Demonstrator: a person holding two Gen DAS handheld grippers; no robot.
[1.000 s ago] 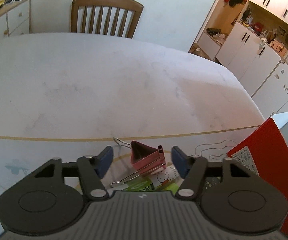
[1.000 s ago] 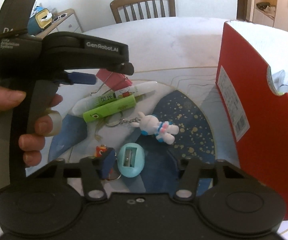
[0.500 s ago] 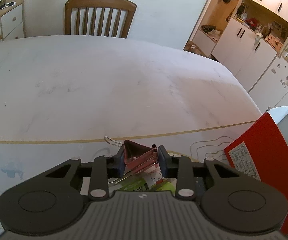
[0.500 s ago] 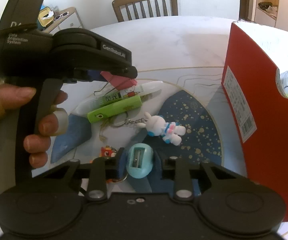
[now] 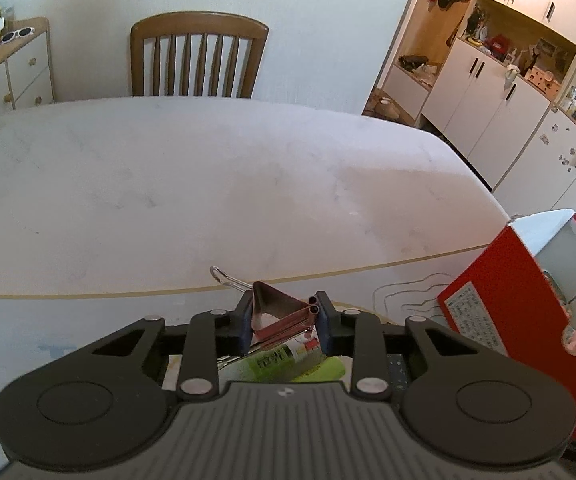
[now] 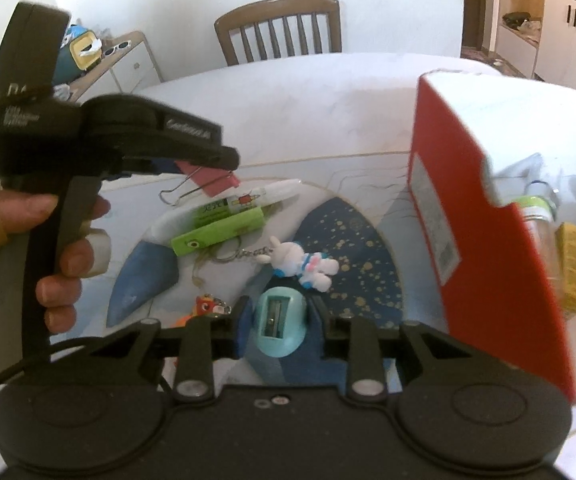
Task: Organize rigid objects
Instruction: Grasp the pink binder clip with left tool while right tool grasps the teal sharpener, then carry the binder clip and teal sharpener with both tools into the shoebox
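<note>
— What do we have in our left gripper (image 5: 284,320)?
— Its jaws squeeze the pink clip (image 5: 278,314), held just above the green pens (image 6: 224,230) on the table (image 5: 208,184).
— And our right gripper (image 6: 278,320)?
— Its jaws pinch the blue sharpener (image 6: 278,320), near the bunny keychain (image 6: 301,264), left of the red box (image 6: 487,248).

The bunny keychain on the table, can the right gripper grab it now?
Probably not yet. The right gripper is shut on the sharpener, so it is full, though the bunny keychain lies uncovered just beyond it.
</note>
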